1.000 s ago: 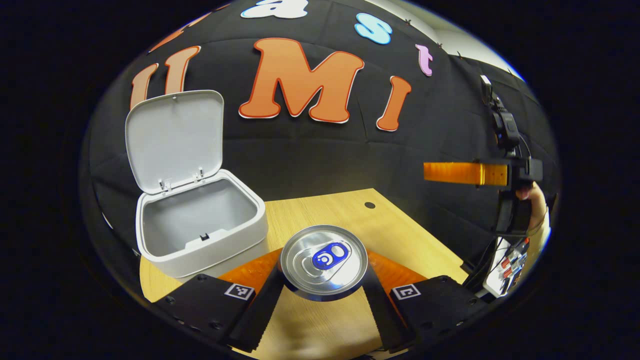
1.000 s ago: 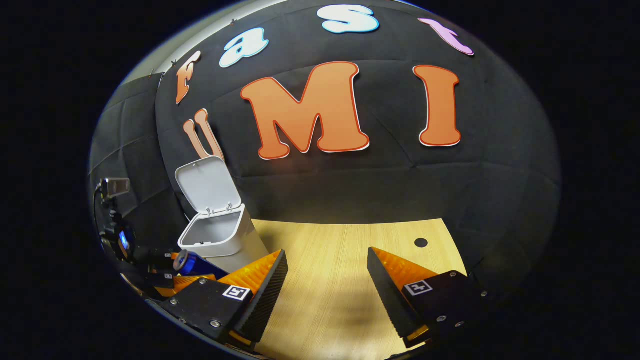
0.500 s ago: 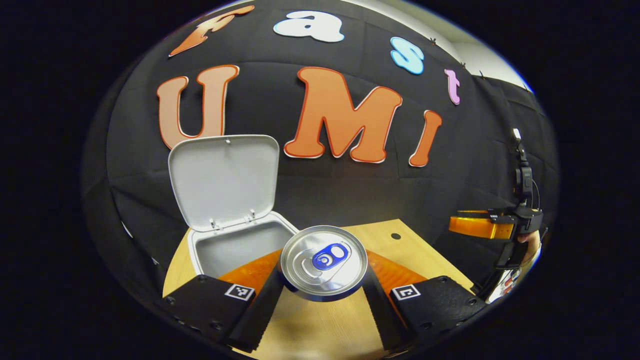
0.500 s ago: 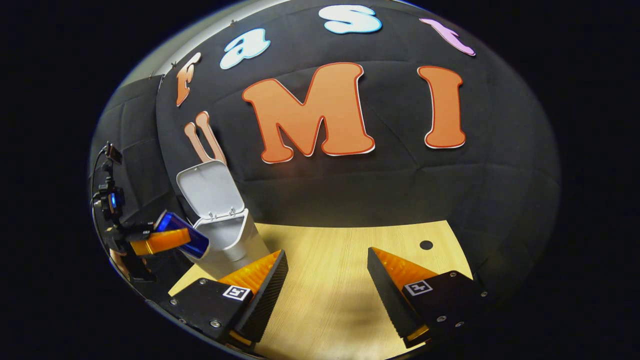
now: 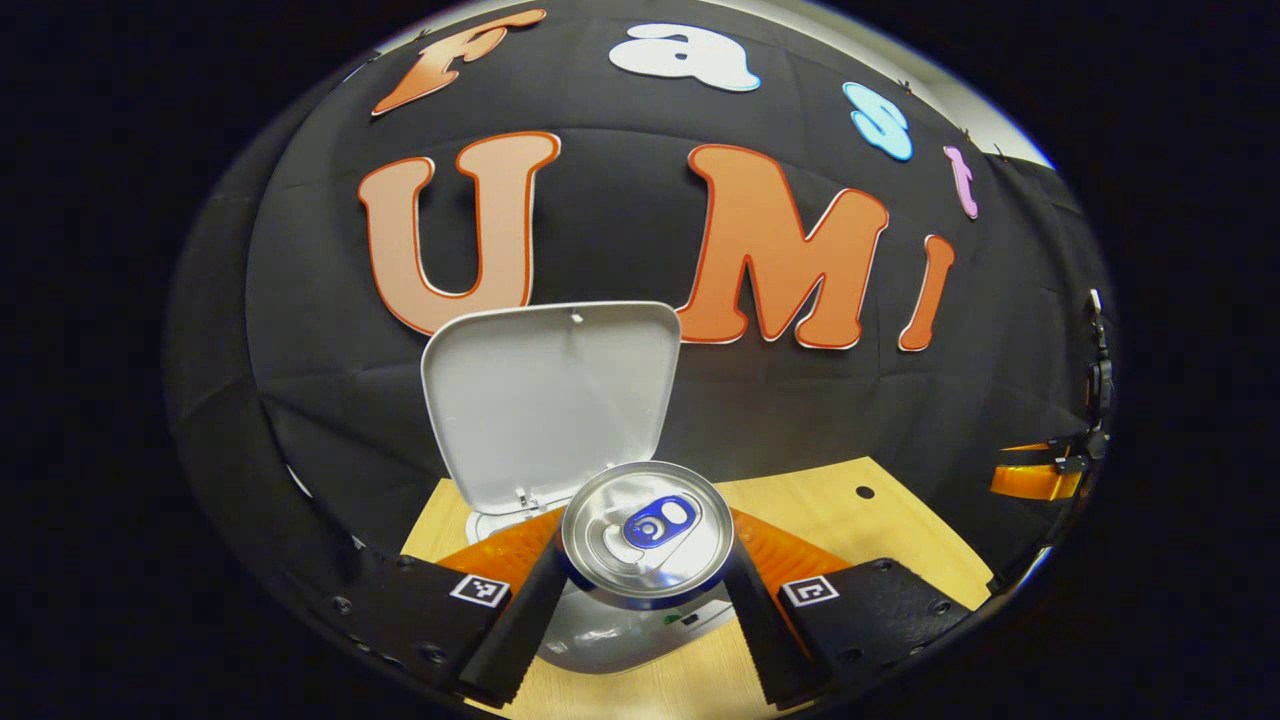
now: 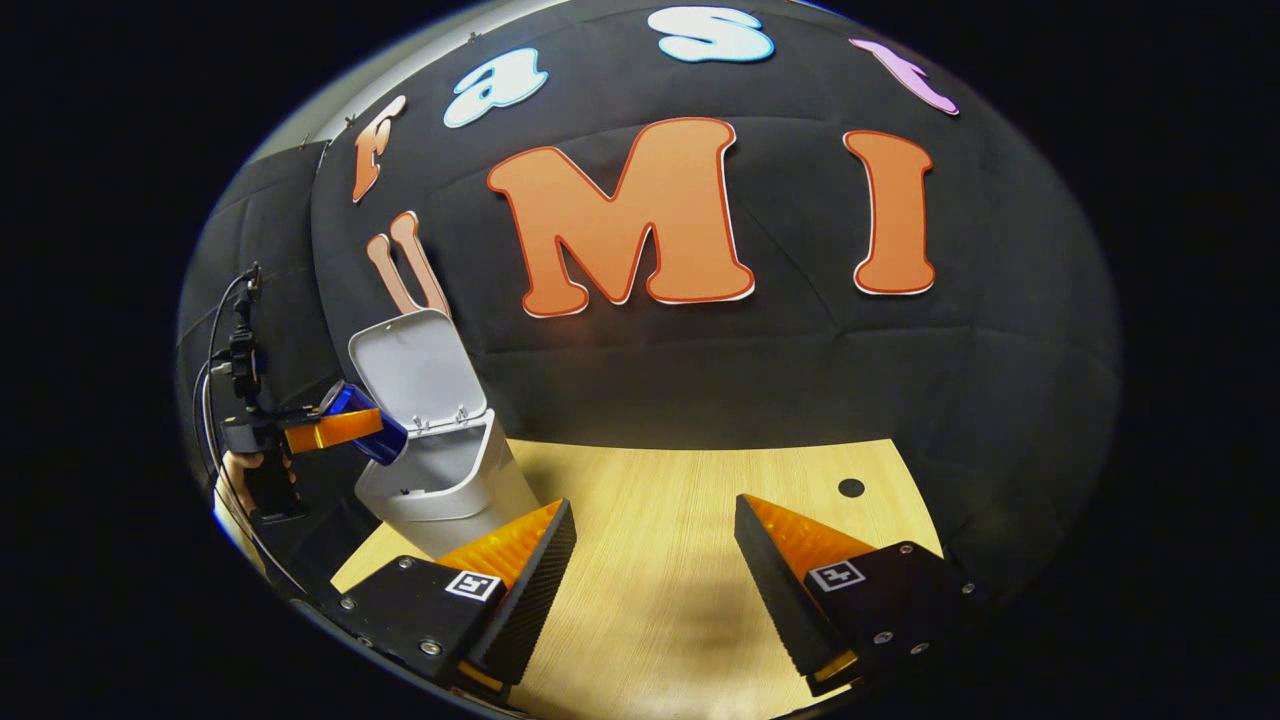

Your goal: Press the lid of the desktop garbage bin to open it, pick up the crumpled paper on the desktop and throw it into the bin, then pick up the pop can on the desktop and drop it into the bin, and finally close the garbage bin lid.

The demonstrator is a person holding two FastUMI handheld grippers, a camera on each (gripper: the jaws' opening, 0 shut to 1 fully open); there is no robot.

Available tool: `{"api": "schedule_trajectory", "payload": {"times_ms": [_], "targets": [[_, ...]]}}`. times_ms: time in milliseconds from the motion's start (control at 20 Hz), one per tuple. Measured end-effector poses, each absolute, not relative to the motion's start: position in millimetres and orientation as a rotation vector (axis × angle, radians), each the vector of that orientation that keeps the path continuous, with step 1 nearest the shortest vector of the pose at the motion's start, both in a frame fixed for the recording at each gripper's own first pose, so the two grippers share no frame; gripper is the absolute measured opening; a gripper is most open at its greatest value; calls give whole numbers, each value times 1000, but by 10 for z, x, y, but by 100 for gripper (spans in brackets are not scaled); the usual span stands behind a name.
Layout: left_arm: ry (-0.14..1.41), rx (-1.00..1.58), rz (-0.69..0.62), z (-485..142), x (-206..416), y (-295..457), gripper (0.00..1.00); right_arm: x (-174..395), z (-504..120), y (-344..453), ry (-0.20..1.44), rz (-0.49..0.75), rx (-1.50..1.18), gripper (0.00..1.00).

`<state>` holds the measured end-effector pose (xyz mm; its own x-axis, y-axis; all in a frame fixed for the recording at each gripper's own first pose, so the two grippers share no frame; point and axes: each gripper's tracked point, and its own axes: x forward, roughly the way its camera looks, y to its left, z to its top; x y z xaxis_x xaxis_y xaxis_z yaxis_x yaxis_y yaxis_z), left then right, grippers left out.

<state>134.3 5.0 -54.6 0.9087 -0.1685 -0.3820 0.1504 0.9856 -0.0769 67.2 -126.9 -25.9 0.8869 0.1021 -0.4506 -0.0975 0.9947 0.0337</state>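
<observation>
A: Left gripper view puts the left tool at six o'clock, both fingers pressed against the sides of the pop can, its silver top facing the camera.

B: And the bin?

A: The garbage bin sits on the counter right beneath the can, its body mostly hidden behind it. The lid stands upright at about eleven o'clock from the can.

B: What about the other side?

A: In the right gripper view the right tool is at six o'clock, its fingers spread wide with nothing between them, above bare counter. At nine o'clock the left tool holds the blue can tilted, just over the bin's open mouth, with a hand on its handle.

B: The crumpled paper?

A: I cannot tell where it is.
</observation>
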Motion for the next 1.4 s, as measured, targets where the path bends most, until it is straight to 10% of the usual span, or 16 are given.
{"api": "schedule_trajectory", "payload": {"times_ms": [1400], "targets": [[152, -108, 54, 246, 1556, 716, 94, 623, -367, -1149, 503, 113, 10, 96]]}}
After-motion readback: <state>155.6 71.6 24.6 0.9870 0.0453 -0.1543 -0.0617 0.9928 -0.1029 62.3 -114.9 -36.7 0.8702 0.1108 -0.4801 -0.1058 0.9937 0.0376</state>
